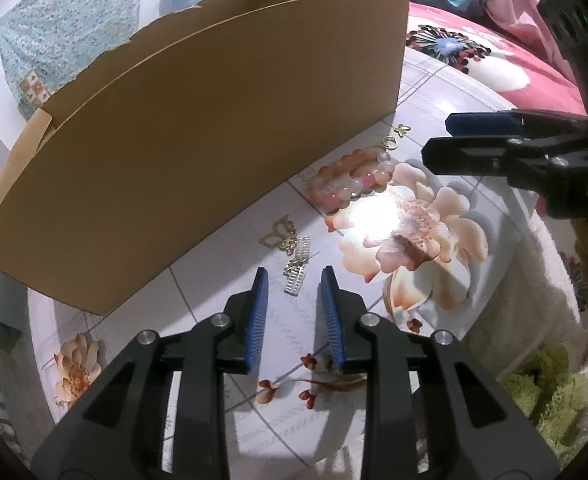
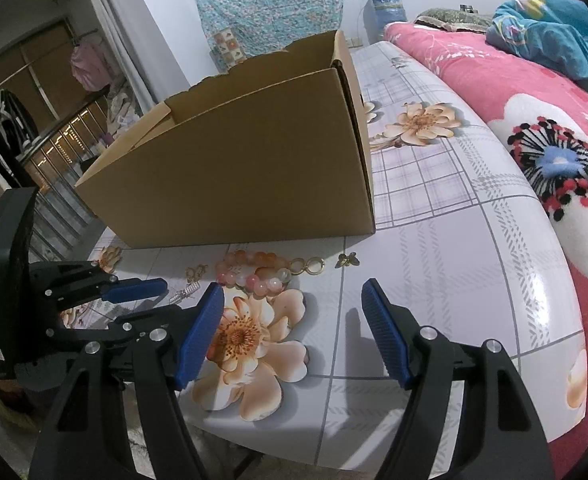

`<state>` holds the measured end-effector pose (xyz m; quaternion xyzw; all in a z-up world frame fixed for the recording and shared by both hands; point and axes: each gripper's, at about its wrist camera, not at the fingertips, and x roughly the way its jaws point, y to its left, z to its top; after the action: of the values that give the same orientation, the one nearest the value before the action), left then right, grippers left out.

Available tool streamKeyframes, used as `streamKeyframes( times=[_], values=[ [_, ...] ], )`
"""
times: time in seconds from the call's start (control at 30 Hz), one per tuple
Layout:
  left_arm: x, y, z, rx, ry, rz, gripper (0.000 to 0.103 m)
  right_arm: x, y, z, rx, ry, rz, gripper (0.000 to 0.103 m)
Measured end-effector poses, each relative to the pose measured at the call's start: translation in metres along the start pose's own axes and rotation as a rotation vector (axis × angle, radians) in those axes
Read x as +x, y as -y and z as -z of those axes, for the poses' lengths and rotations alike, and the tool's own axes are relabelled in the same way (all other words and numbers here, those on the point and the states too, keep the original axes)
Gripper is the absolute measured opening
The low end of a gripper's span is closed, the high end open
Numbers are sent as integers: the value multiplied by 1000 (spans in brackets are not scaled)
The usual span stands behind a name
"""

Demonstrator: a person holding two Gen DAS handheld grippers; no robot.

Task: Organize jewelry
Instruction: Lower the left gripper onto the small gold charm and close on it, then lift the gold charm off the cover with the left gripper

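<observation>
Cardboard box (image 1: pixel 198 128) stands on the counter (image 2: pixel 453 240), open top up; it serves as landmark. All jewelry lies on the counter along the box's near wall, none seen inside it.

Bead bracelet (image 1: pixel 349 180) lies just in front of the box's near wall, toward its right corner. Gold rings (image 2: pixel 311 266) touch the bracelet's right end; a small gold butterfly charm (image 2: pixel 346 259) sits just past them, beyond the corner. Clear hair clip (image 1: pixel 297 270) and gold filigree piece (image 1: pixel 280 234) lie further left along the same wall.

Left gripper (image 1: pixel 294 280): jaws released, partly apart, nothing between the pads. The clip lies directly ahead of the tips, long axis running roughly along the jaws' pointing line. Judgement: the left is the nearer arm for the clip.

Right gripper (image 2: pixel 292 300): jaws wide, empty, aimed toward the bracelet.

The left wrist view shows the clip clearly; in the right wrist view the left gripper partly hides it. Only the right view shows the box's open top.
</observation>
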<state>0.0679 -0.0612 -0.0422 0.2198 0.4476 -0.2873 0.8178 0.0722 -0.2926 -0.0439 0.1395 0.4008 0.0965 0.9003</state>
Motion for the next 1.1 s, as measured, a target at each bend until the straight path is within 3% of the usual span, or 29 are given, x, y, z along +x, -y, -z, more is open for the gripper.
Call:
streamKeyframes(
  times=[0.1, 0.3, 0.73, 1.1],
  values=[
    [1, -3, 0, -13, -2, 23, 24, 0, 0, 0, -2, 0, 2, 70],
    [1, -2, 1, -1, -9, 79, 6, 0, 0, 0, -1, 1, 2, 70],
    [4, -16, -1, -89, -25, 164, 5, -14, -12, 3, -15, 30, 11, 70],
    [-24, -24, 18, -119, 78, 194, 4, -37, -20, 7, -36, 59, 32, 70]
  ],
)
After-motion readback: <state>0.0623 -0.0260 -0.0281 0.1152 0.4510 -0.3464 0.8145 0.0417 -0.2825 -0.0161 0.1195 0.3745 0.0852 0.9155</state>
